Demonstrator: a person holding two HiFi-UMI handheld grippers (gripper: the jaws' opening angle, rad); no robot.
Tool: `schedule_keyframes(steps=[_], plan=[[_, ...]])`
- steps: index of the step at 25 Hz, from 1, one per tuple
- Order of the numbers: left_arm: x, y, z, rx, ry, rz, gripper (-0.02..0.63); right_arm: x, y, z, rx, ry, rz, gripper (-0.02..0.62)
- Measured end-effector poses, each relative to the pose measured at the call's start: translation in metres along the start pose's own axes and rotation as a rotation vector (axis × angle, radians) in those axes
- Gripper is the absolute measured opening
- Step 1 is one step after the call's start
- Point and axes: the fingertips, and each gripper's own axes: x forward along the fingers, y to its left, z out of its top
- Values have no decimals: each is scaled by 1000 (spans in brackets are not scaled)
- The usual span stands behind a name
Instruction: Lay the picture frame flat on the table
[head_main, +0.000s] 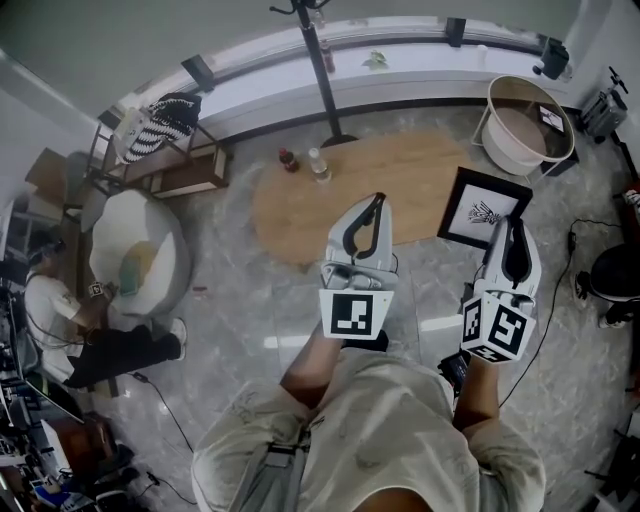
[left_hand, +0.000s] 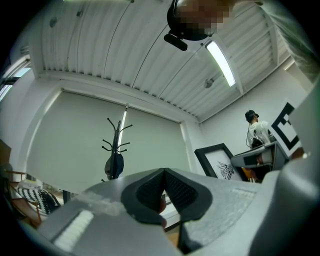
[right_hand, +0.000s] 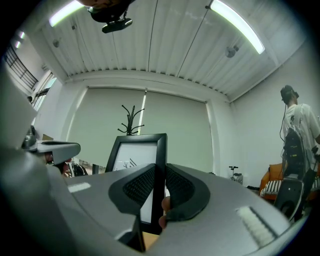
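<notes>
Right of centre in the head view, the right gripper (head_main: 513, 232) has its jaws pressed on the black picture frame (head_main: 484, 210). In the right gripper view the two dark pads (right_hand: 140, 186) clamp the frame's right-hand upright, and the picture frame (right_hand: 137, 150) rises upright above them. Its lower edge is hidden behind the jaws. At the middle of the head view, the left gripper (head_main: 372, 205) has its tips brought together and holds nothing. In the left gripper view, the left gripper (left_hand: 164, 172) points at the pale wall.

The frame stands at the right end of the oval wooden table (head_main: 330, 205), tilted in the picture. Toward the upper left of the tabletop, a reddish bottle (head_main: 288, 159) and a clear bottle (head_main: 319, 165) stand close together, well apart from the frame. A coat stand (head_main: 322, 70) rises just behind the table's far edge. At the upper right, a round white tub (head_main: 505, 150) sits on the floor near the frame. A seated person (head_main: 60, 310) is at the left edge, beside a white chair (head_main: 140, 265).
</notes>
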Motion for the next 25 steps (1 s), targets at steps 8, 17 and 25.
schedule_keyframes(steps=[8, 17, 25], plan=[[40, 30, -8, -7, -22, -7, 5, 46, 14, 0, -12, -6, -13, 69], [69, 50, -10, 25, -44, -23, 5, 81, 26, 3, -22, -21, -22, 69], [89, 39, -18, 27, -50, -43, 5, 92, 10, -5, -25, -17, -44, 69]])
